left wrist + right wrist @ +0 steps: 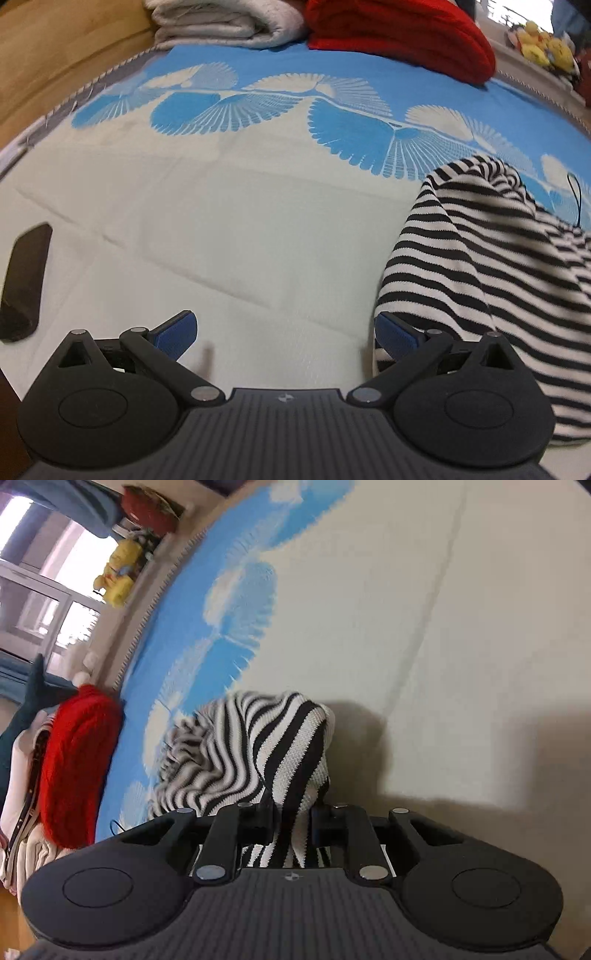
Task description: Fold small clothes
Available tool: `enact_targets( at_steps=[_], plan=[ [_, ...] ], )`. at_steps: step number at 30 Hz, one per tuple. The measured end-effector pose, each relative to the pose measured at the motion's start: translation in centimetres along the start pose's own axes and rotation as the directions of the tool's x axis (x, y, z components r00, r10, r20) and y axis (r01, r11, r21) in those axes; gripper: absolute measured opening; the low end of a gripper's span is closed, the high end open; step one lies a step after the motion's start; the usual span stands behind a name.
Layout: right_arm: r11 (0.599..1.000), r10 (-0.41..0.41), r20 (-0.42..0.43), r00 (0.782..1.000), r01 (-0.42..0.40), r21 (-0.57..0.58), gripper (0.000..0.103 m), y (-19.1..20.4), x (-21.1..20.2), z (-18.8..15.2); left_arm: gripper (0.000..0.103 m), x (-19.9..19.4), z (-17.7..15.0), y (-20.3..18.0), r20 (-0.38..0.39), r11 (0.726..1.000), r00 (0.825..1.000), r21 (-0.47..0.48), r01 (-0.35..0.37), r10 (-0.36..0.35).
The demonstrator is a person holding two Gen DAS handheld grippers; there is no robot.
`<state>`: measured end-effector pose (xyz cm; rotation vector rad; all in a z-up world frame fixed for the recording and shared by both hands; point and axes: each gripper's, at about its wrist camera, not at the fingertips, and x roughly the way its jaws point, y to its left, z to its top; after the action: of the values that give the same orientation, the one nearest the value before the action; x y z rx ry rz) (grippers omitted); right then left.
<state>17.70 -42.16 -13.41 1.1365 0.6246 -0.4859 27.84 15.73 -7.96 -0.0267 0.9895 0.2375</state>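
Observation:
A black-and-white striped knit garment (487, 266) hangs bunched at the right of the left wrist view, over the blue-and-white bedspread (221, 221). My left gripper (286, 334) is open and empty, its right blue pad (397, 334) just beside the garment's lower edge. In the right wrist view my right gripper (290, 823) is shut on the striped garment (258, 753), which rises as a draped fold in front of the jaws and trails down to the bedspread (424, 609).
A red knit item (402, 33) and a folded white blanket (225, 22) lie at the far edge of the bed. A dark flat phone-like object (24, 280) lies at the left. Yellow plush toys (546, 48) sit beyond the bed.

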Motion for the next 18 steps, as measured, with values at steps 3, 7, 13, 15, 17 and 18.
enact_targets(
  at_steps=[3,7,13,15,17,18],
  plan=[
    [0.998,-0.019,0.072,0.997,0.015,0.056,0.016,-0.4,-1.2,1.0,0.103,0.0,-0.4,-0.8,0.013,0.998,1.000,0.052,-0.020,0.019],
    [0.987,-0.161,0.139,0.977,0.156,0.047,0.016,-1.0,-0.9,1.2,0.103,0.5,-0.7,-1.2,-0.015,0.996,1.000,0.085,-0.013,0.014],
    [0.951,-0.121,0.282,0.952,0.192,-0.240,0.017,4.9,-2.1,-1.4,0.103,1.4,-0.2,0.1,-0.043,0.999,0.998,-0.014,-0.049,0.049],
    [0.867,0.009,0.345,0.938,0.165,-0.471,0.017,10.2,-3.6,-4.4,0.103,2.4,-0.4,0.5,-0.105,0.998,0.993,-0.041,-0.050,0.045],
    [0.731,0.149,0.334,0.931,0.124,-0.672,0.017,15.5,-4.5,-8.3,0.103,2.9,-0.4,1.3,-0.154,0.995,0.988,-0.097,0.000,-0.015],
    [0.614,0.231,0.291,0.929,0.093,-0.784,0.017,18.5,-5.1,-11.6,0.103,2.9,-0.4,1.8,-0.161,0.993,0.987,-0.122,0.009,-0.029]
  ],
)
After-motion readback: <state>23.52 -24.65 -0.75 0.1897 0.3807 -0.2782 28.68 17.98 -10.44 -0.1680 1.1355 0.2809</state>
